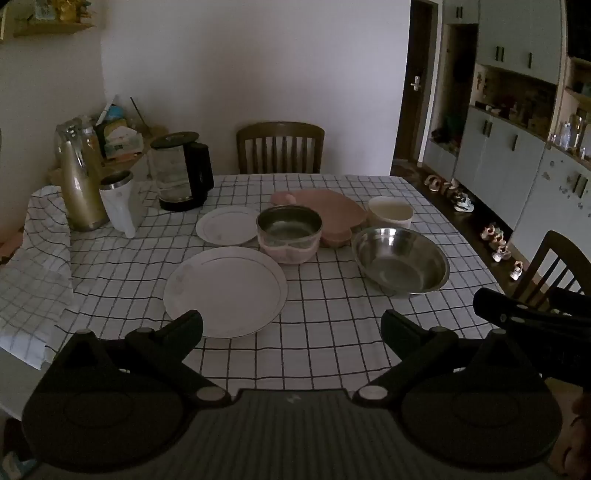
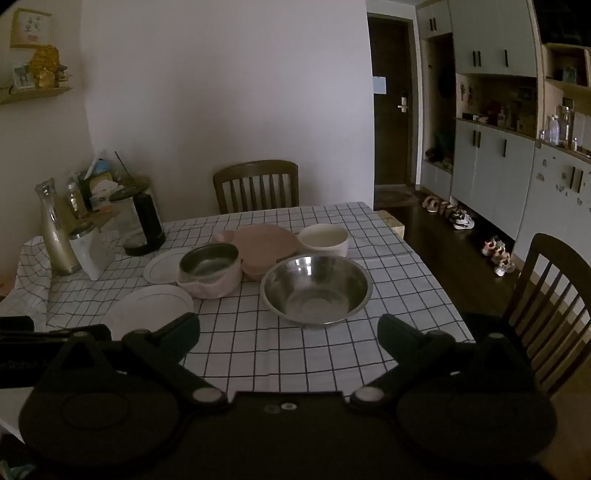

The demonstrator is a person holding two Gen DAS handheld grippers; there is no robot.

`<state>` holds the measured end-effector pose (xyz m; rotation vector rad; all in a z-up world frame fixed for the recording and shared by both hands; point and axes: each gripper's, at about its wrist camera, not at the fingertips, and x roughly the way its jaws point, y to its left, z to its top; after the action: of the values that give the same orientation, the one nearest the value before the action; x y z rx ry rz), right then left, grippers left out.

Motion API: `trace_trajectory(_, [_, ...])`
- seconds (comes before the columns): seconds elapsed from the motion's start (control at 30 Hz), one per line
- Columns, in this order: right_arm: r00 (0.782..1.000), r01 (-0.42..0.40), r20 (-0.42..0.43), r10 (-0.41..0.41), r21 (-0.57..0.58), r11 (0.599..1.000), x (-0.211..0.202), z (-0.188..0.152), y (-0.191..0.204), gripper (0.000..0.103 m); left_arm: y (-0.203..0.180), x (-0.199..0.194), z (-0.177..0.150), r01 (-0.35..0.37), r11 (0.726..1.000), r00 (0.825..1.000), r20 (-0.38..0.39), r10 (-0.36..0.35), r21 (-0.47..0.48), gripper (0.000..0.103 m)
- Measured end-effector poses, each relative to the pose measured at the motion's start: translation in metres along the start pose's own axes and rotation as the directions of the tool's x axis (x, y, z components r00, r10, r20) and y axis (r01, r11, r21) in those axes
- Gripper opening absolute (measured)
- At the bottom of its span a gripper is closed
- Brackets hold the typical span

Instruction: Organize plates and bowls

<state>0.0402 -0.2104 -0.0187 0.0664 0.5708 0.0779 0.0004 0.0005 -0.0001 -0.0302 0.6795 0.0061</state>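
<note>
Dim room. We hold both claws low over the near edge of the checked surface [image 1: 332, 332], neither touching anything.

Left claw [image 1: 291, 325]: released, fingers spread wide, nothing between them. Just ahead and left of it lies the big plate [image 1: 225, 291], its near rim close to the left fingertip. Beyond that, the small plate [image 1: 227, 225]. Straight ahead sits the pink bowl [image 1: 289, 234] with a steel liner, touching or nearly touching the small plate's right rim. Behind it a pink board [image 1: 332, 210]. Ahead and right, the steel bowl [image 1: 400, 260], and past it the white bowl [image 1: 390, 216].

Right claw [image 2: 289, 328]: released too, fingers wide apart and empty. The steel bowl [image 2: 316, 290] is directly ahead, nearest of all. The pink bowl [image 2: 209, 269] is ahead-left, the big plate [image 2: 147, 310] further left near the left fingertip, the white bowl [image 2: 324, 240] behind the steel bowl.

Open room: bare cloth between each claw and the dishes, and a clear strip right of the steel bowl up to the surface's right edge. Far left is crowded with a kettle [image 1: 183, 171], a tumbler [image 1: 118, 203] and a bottle [image 1: 79, 184]; the cloth bunches there. A chair [image 1: 280, 147] stands at the far edge, another chair [image 2: 546, 306] at the right edge.

Writing: a framed sign [image 2: 29, 27] on the wall carries characters, too small for us to read. Faint lettering on the left claw's body, seen at the right view's left edge, is illegible.
</note>
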Motion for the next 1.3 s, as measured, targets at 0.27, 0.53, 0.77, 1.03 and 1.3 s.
trace_trajectory(0.27, [1.0, -0.011, 0.008, 0.011, -0.008, 1.0, 0.002, 0.001, 0.002, 0.103, 0.002, 0.002, 0.001, -0.013, 1.0, 1.0, 0.001, 0.013, -0.015, 0.103])
trace_trajectory(0.53, [1.0, -0.015, 0.004, 0.015, -0.003, 1.0, 0.006, 0.003, 0.001, 0.103, 0.004, 0.007, 0.006, -0.004, 1.0, 1.0, 0.003, 0.004, -0.009, 0.103])
trace_trajectory(0.77, [1.0, -0.011, 0.016, 0.012, -0.018, 1.0, 0.008, 0.007, 0.008, 0.102, 0.003, 0.006, 0.008, -0.007, 1.0, 1.0, 0.02, 0.007, -0.001, 0.103])
trace_trajectory(1.03, [0.999, -0.024, 0.021, 0.025, -0.01, 1.0, 0.007, 0.009, 0.008, 0.099, 0.004, 0.006, 0.009, -0.009, 1.0, 1.0, 0.023, 0.009, 0.0, 0.103])
trace_trajectory(1.3, [1.0, -0.013, 0.007, 0.013, 0.001, 1.0, 0.01, 0.016, 0.01, 0.099, 0.006, 0.003, 0.026, 0.003, 1.0, 1.0, 0.016, -0.002, -0.014, 0.103])
